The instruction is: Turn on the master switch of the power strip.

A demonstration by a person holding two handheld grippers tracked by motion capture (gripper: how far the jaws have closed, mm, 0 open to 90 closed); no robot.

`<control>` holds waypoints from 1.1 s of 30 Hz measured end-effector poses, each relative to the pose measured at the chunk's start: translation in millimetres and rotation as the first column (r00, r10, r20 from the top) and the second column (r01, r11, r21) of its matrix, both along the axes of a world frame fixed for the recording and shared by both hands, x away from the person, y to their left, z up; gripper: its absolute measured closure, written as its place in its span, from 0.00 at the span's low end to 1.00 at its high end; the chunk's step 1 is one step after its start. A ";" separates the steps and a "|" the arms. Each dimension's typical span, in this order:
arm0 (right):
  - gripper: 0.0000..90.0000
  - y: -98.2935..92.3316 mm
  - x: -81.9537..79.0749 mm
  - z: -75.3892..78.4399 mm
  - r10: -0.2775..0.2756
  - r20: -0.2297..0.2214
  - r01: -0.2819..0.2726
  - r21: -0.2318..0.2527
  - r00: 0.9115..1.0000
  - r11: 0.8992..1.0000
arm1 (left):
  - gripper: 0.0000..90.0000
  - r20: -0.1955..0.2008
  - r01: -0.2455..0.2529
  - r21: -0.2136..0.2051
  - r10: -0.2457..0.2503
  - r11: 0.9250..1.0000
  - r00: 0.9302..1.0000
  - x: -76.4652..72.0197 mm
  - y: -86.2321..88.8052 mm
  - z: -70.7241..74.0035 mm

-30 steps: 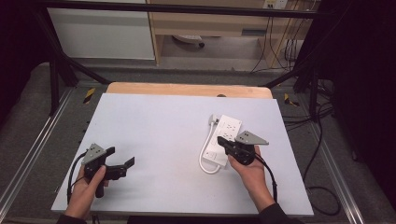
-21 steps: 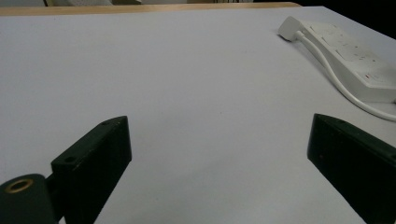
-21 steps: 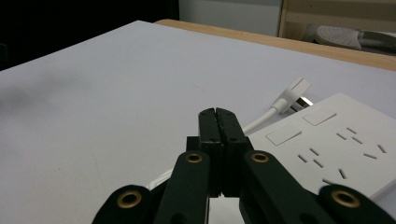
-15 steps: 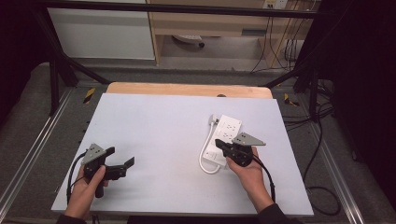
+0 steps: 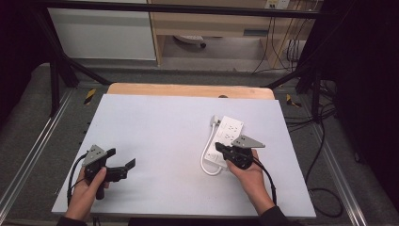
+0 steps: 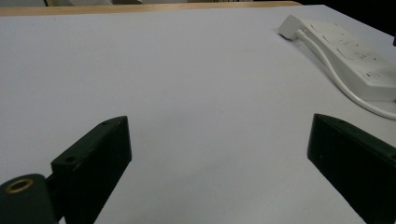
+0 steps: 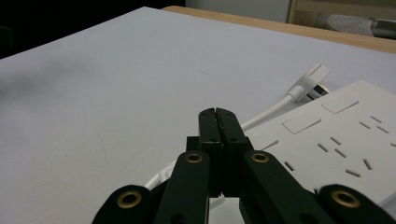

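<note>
A white power strip (image 5: 229, 132) lies on the right half of the white tabletop (image 5: 160, 127), its plug (image 5: 215, 120) at the far end and its cable (image 5: 205, 161) looping along its left side. My right gripper (image 5: 219, 146) is held low over the strip's near end, jaws shut with nothing between them. The right gripper view has these jaws (image 7: 217, 112) closed above the cable (image 7: 271, 110), with the strip (image 7: 345, 135) to their right. My left gripper (image 5: 121, 157) rests at the near left, open. Its jaws (image 6: 218, 123) stand wide over bare table, the strip (image 6: 355, 56) far off.
A wooden table edge (image 5: 188, 89) runs behind the white top. Black frame bars (image 5: 61, 70) and metal rails (image 5: 33, 150) flank the table. Loose cables (image 5: 324, 188) lie on the floor at the right.
My right gripper has shifted slightly left and nearer over the strip's near end. The left gripper has stayed still.
</note>
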State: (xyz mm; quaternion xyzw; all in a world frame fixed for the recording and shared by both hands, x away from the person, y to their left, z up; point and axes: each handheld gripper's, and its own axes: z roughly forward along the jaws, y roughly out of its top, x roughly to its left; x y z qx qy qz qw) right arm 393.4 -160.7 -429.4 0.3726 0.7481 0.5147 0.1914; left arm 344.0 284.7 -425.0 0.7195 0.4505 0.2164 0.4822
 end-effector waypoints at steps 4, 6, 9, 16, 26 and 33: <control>1.00 0.4 -0.1 -1.5 0.003 -0.010 -0.003 -0.004 1.000 1.000 | 0.07 0.000 0.001 0.001 -0.001 1.000 1.000 0.0 -0.2 -0.1; 1.00 0.5 -0.1 -1.7 0.004 -0.012 -0.004 -0.004 1.000 1.000 | 0.07 0.000 0.000 0.000 0.000 1.000 1.000 0.1 -0.3 -0.1; 1.00 1.4 0.0 -2.7 0.008 -0.013 -0.008 -0.005 1.000 1.000 | 0.07 0.000 0.000 0.000 0.000 1.000 1.000 0.0 -0.3 -0.1; 1.00 2.2 0.3 -4.8 0.009 -0.024 -0.009 -0.007 1.000 1.000 | 0.07 -0.001 0.003 0.001 -0.003 1.000 1.000 0.1 -0.4 -0.3; 1.00 3.3 0.5 -7.5 0.016 -0.033 -0.016 -0.014 0.999 1.000 | 0.07 -0.003 0.003 0.003 -0.003 1.000 1.000 0.3 -0.5 -0.5; 1.00 4.8 0.3 -9.0 0.018 -0.038 -0.019 -0.013 0.999 1.000 | 0.07 -0.003 0.003 0.004 -0.003 1.000 1.000 0.3 -0.6 -0.5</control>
